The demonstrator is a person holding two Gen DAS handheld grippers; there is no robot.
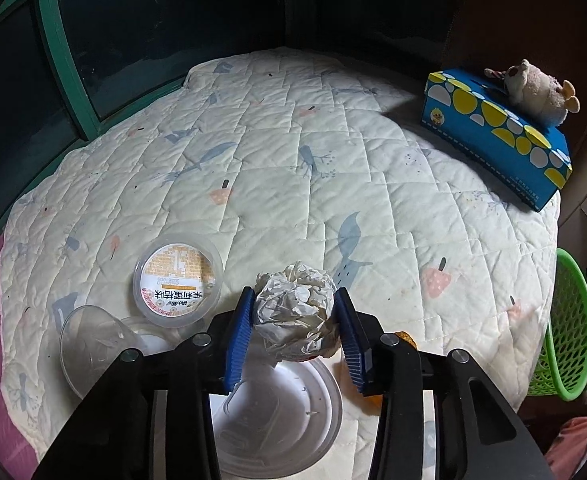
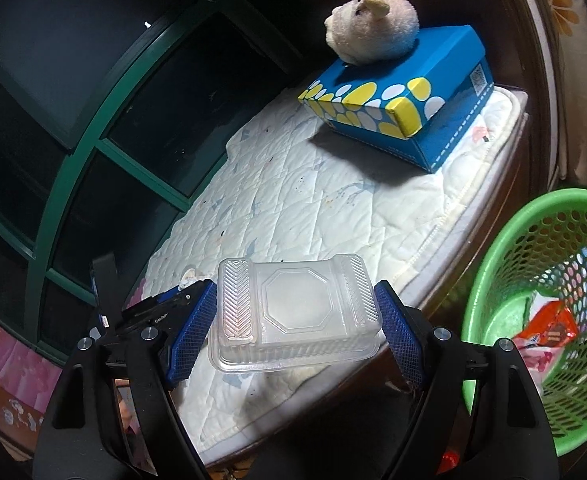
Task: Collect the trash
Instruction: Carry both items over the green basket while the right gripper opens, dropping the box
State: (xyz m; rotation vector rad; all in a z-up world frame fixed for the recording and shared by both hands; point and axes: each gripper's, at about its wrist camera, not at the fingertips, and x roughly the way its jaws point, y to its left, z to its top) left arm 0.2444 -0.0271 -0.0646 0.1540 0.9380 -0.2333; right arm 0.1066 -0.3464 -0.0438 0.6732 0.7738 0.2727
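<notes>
The left gripper [image 1: 295, 312] tilts steeply down over the quilted bed [image 1: 333, 152], its blue fingers [image 1: 239, 332] clamped on a crumpled paper ball [image 1: 295, 308] just above a white plastic lid [image 1: 289, 412]. The right gripper [image 2: 295, 320] points more shallowly past the bed's right edge, its fingers [image 2: 195, 336] set wide and clamped on a clear plastic tray [image 2: 293, 312]. A green basket [image 2: 549, 308] stands to the right, wrappers inside.
</notes>
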